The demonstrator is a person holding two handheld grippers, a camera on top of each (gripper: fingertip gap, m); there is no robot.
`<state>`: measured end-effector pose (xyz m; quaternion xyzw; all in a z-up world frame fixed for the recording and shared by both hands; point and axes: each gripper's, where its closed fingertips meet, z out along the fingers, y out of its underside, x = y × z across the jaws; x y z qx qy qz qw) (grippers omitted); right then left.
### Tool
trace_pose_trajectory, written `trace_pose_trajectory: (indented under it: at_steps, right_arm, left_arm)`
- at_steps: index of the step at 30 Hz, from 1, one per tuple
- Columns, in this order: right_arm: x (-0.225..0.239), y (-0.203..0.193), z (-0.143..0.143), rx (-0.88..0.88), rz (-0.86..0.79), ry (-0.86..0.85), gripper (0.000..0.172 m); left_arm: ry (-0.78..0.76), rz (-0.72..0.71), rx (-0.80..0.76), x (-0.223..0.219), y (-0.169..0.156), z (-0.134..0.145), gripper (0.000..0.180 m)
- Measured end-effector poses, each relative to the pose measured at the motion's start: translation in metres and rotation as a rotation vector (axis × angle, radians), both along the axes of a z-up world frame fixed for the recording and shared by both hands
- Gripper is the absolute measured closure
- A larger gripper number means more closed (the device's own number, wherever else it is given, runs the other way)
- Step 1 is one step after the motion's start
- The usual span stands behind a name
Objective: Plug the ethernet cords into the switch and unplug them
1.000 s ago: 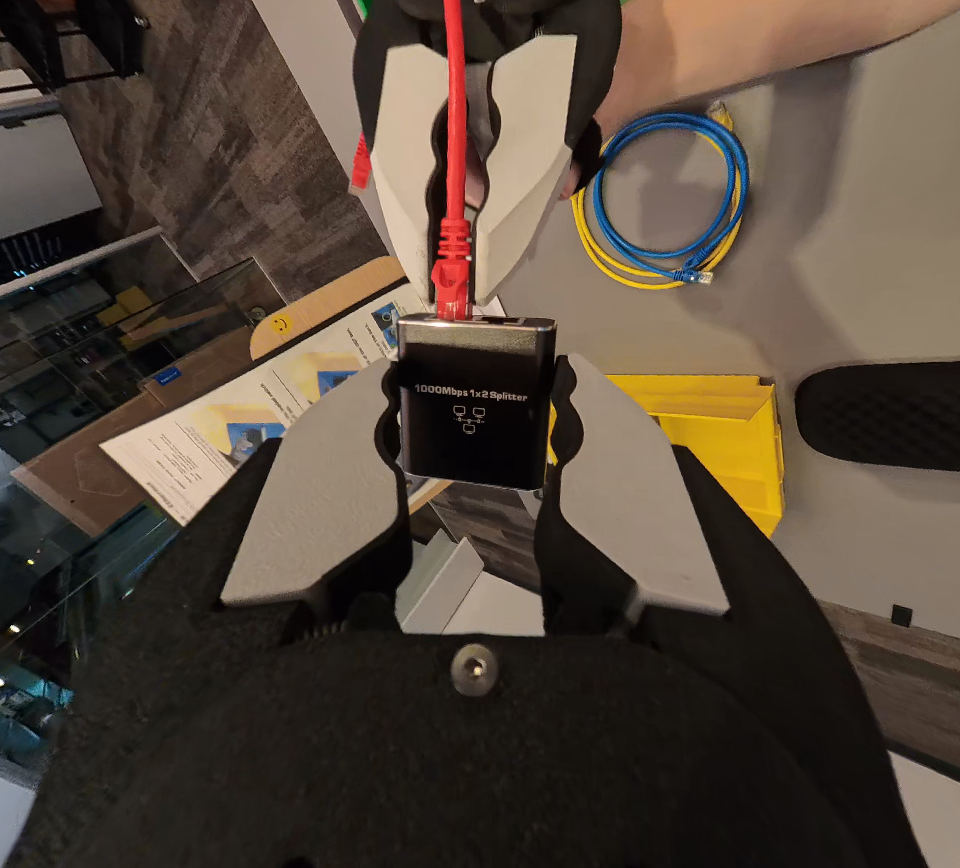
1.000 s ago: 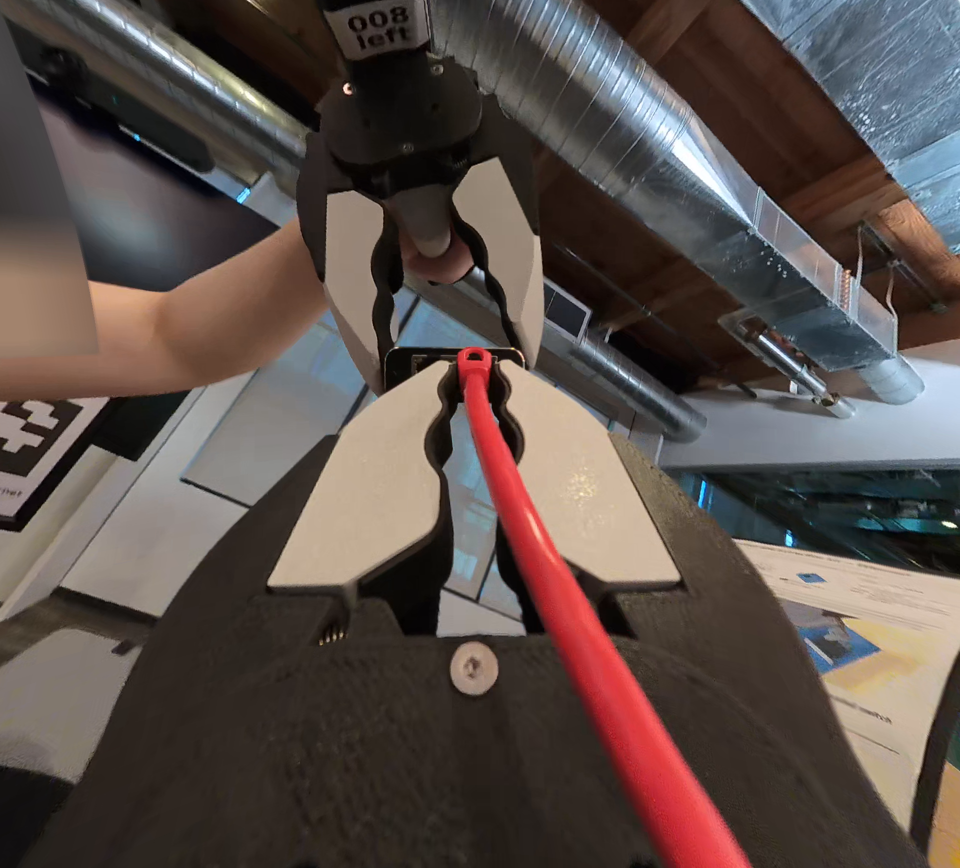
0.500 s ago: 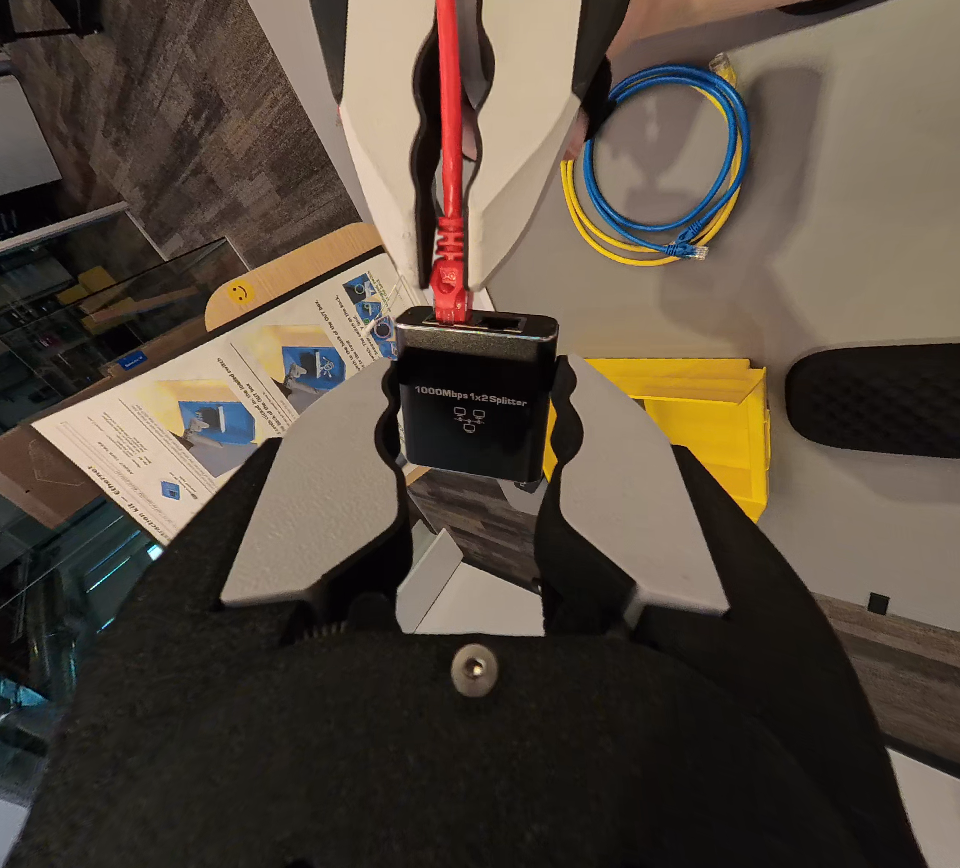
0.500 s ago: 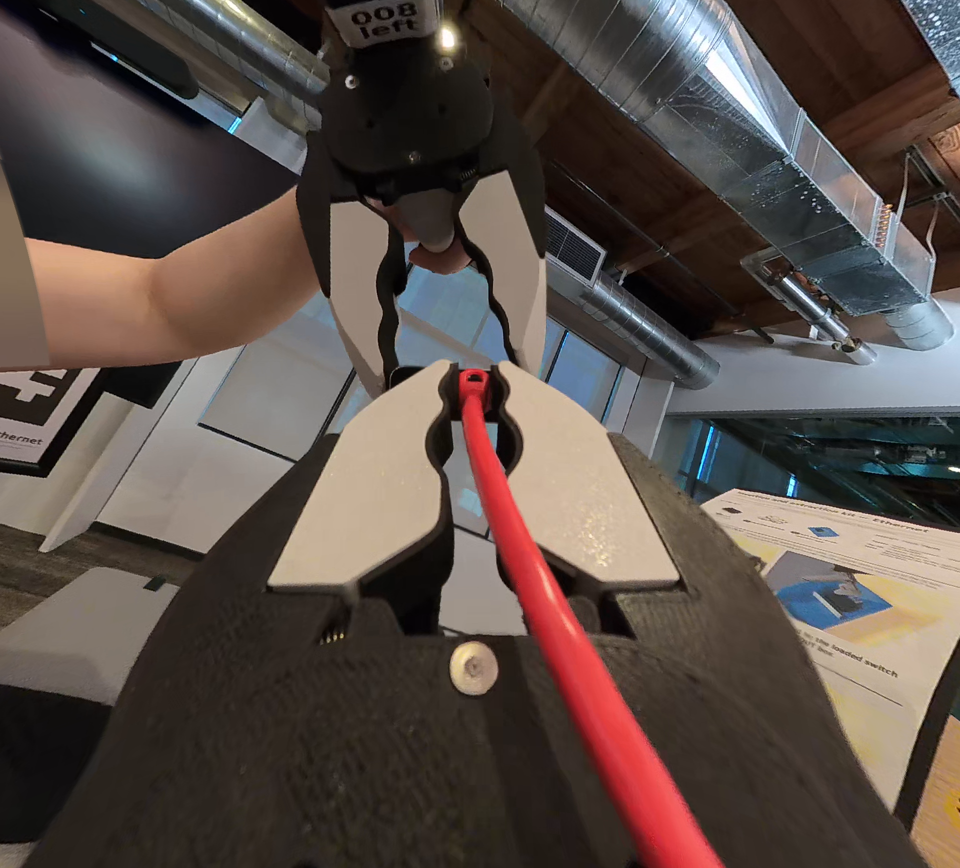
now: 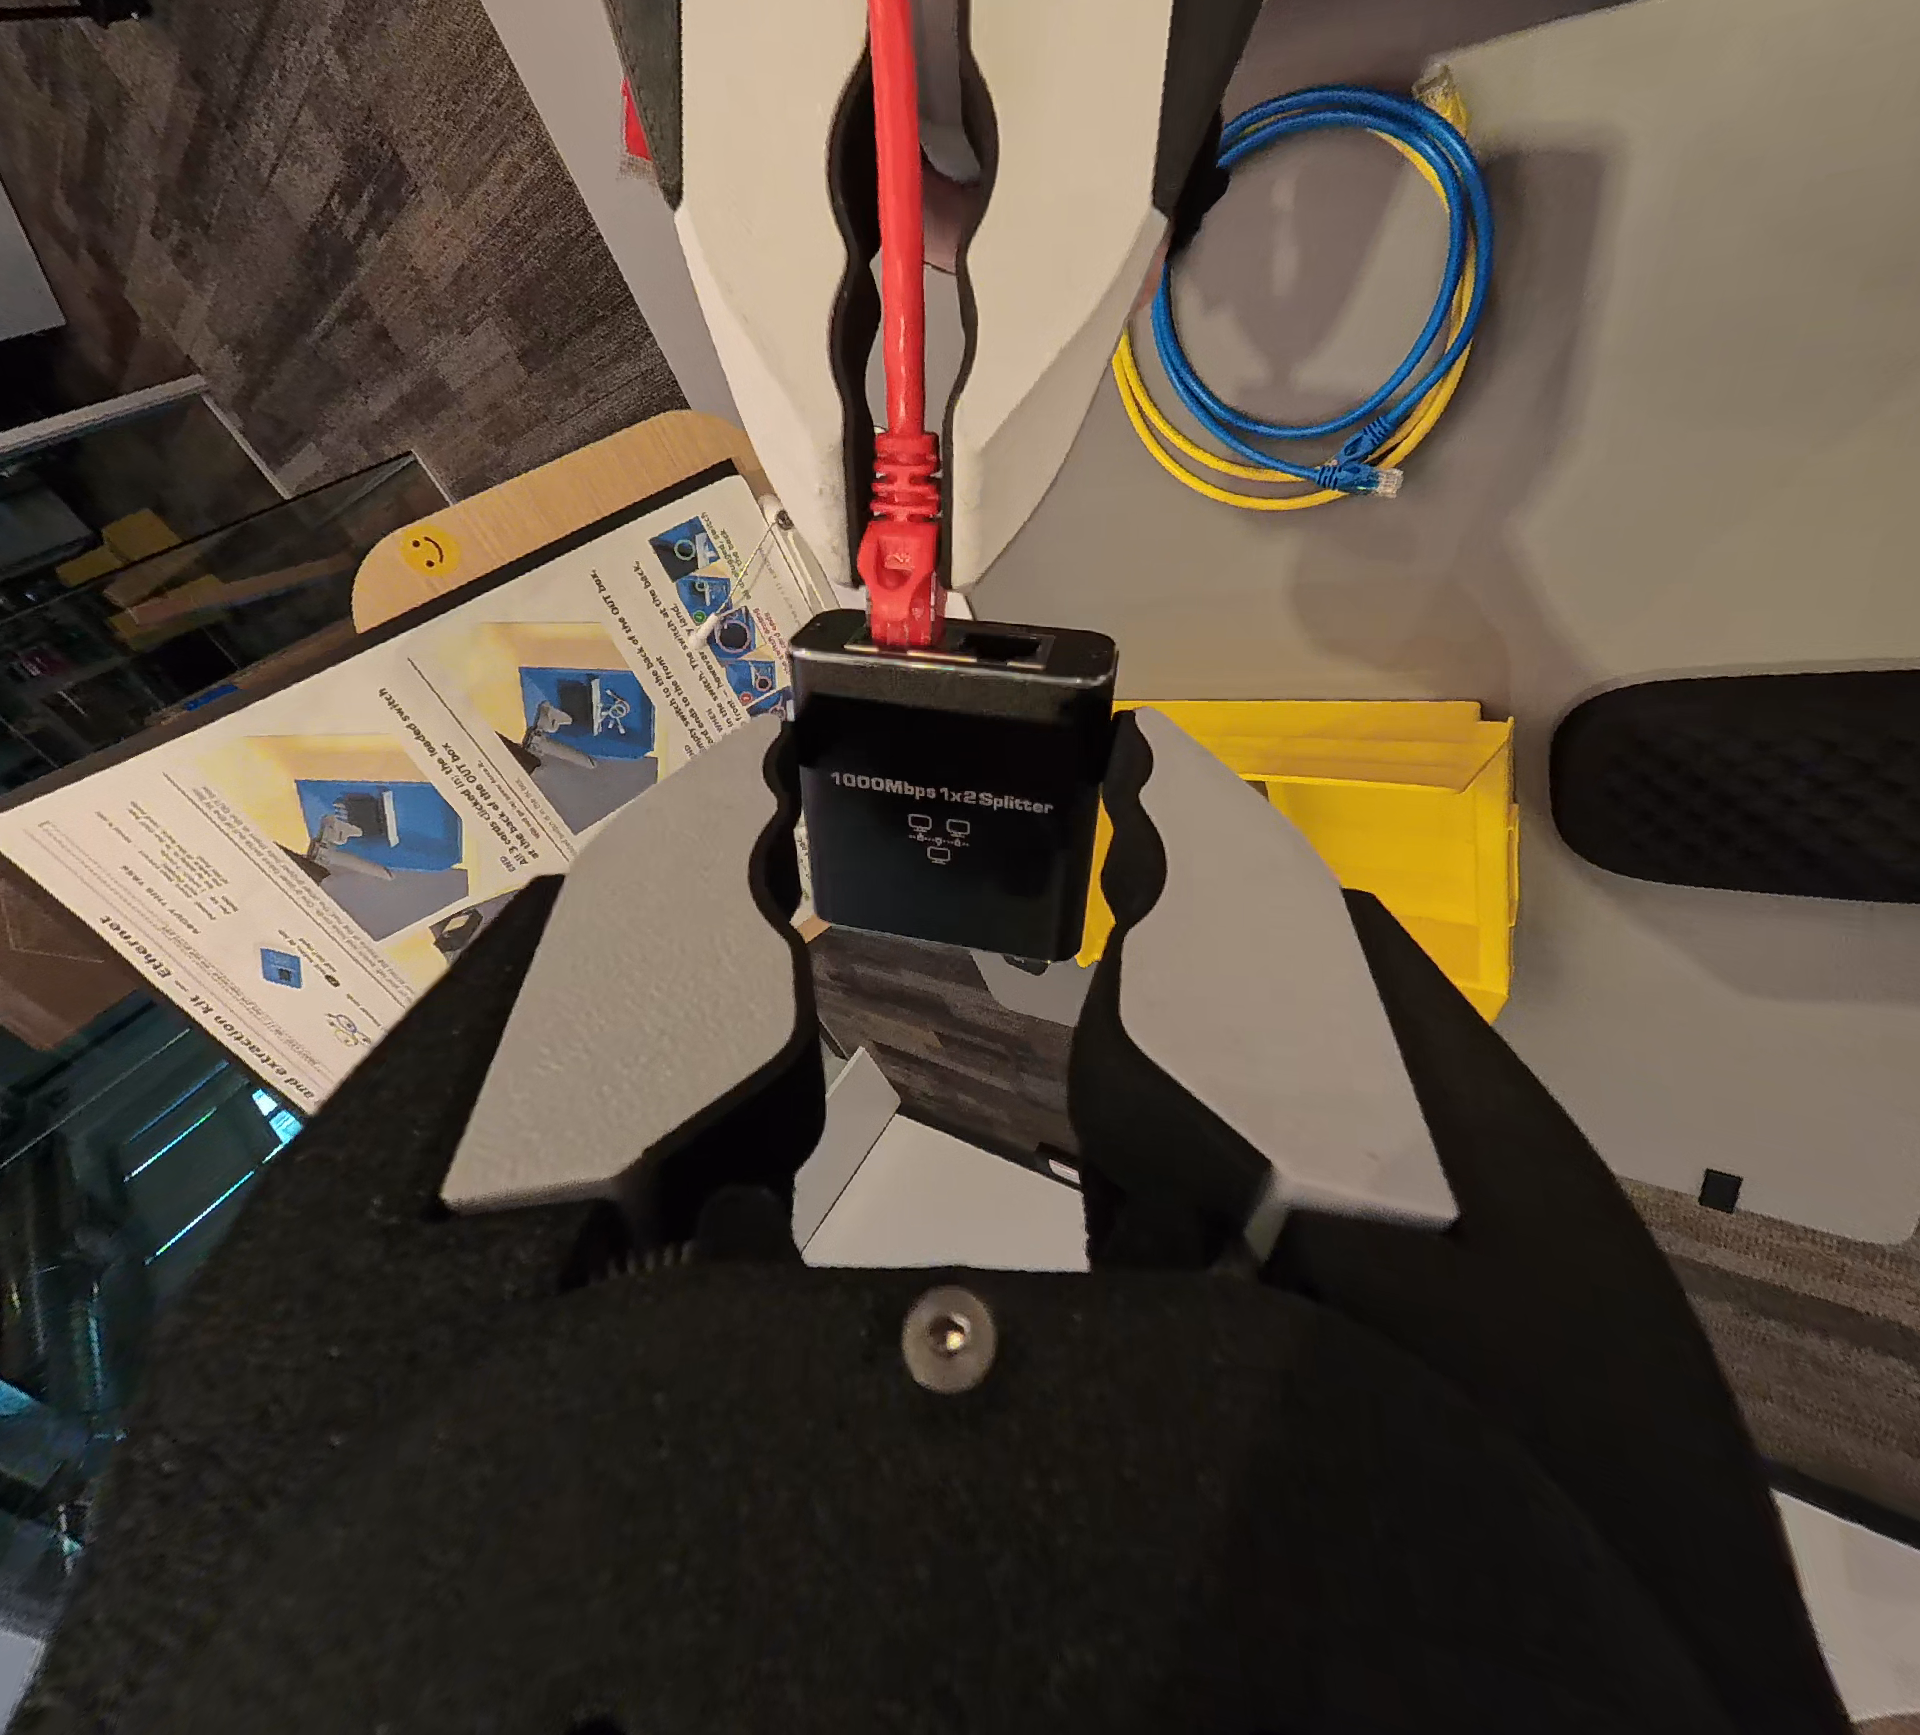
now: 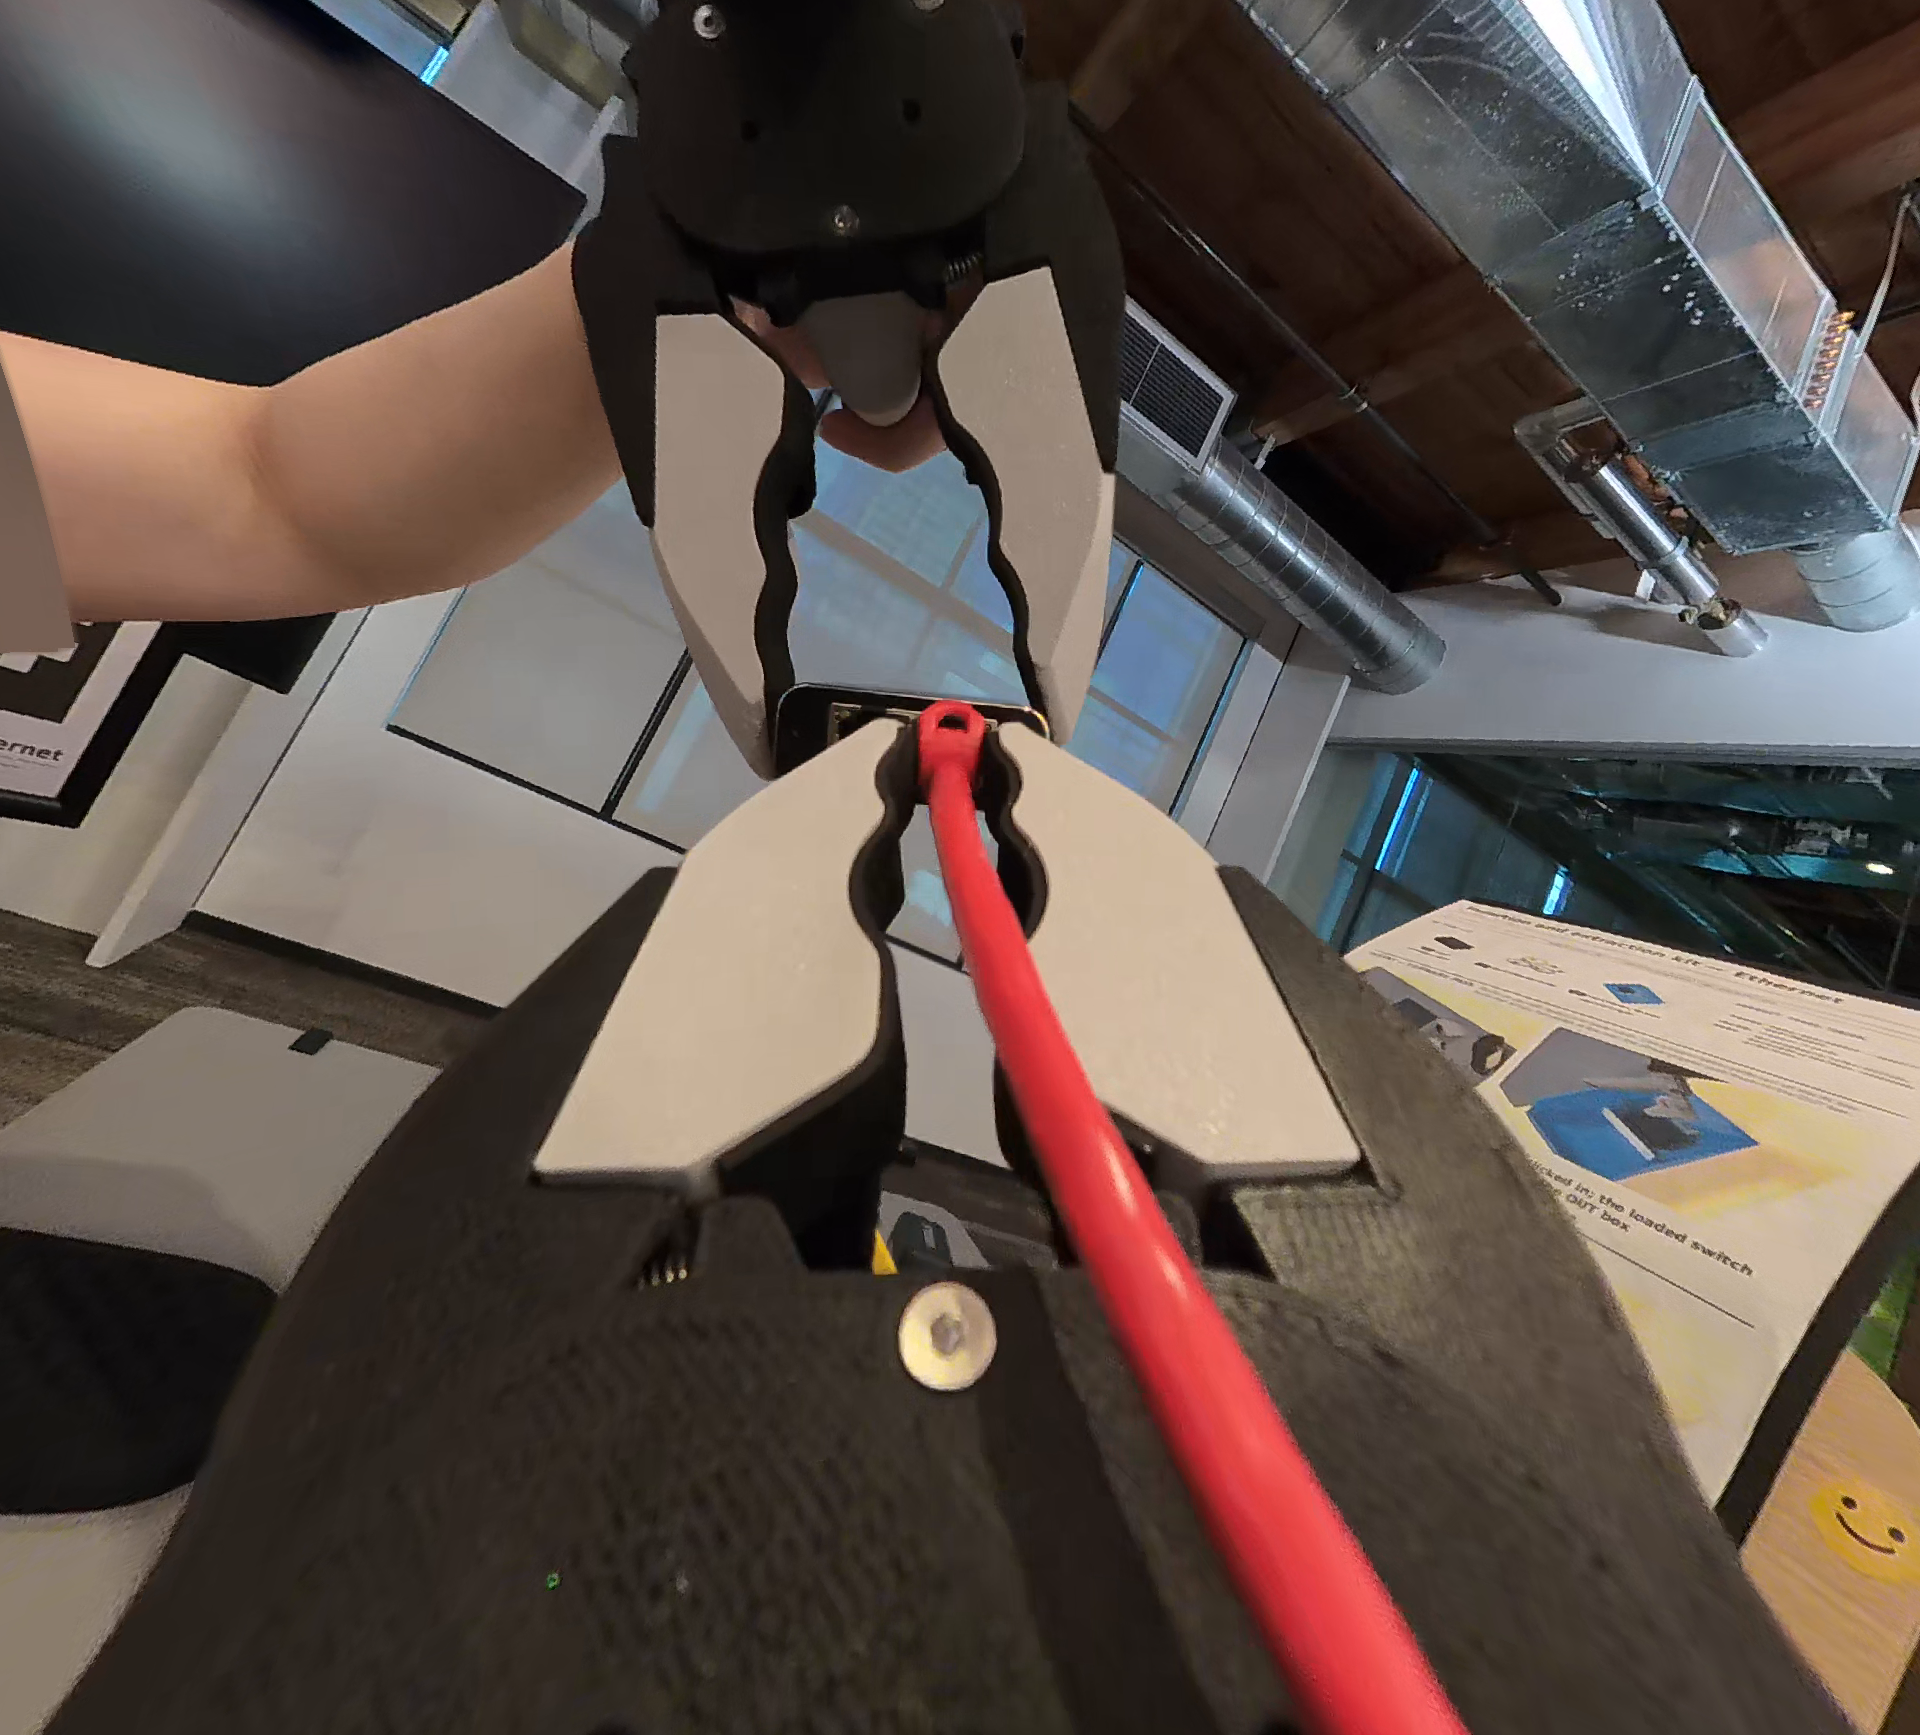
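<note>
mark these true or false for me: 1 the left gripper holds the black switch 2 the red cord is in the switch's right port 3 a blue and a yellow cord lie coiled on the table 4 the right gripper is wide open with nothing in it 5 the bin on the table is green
1. True: the left gripper has its pads against both sides of the black switch.
2. False: the red cord enters the left port; the right port is empty.
3. True: the blue cord and yellow cord lie coiled together on the table.
4. False: the right gripper is closed on the red cord's plug end.
5. False: the bin is yellow.
</note>
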<state>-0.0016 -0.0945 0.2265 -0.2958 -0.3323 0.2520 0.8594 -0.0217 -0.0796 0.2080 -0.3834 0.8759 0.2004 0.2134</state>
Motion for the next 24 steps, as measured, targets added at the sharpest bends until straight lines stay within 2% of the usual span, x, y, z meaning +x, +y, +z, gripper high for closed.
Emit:
trace_pose_trajectory:
  at_steps: [13, 17, 24]
  right_arm:
    - [-0.0070, 0.0090, -0.0047, -0.037, -0.057, -0.055, 0.158]
    - [-0.0044, 0.0070, -0.0026, -0.025, -0.041, -0.022, 0.159]
    - [-0.0023, 0.0056, 0.0010, 0.060, -0.049, 0.071, 0.159]
  left_arm:
    - [0.036, 0.009, 0.026, -0.0015, 0.0021, -0.0030, 0.124]
    - [0.021, -0.001, 0.020, 0.0011, -0.0003, -0.0014, 0.124]
    - [0.063, -0.018, 0.127, 0.0019, 0.0008, 0.0024, 0.125]
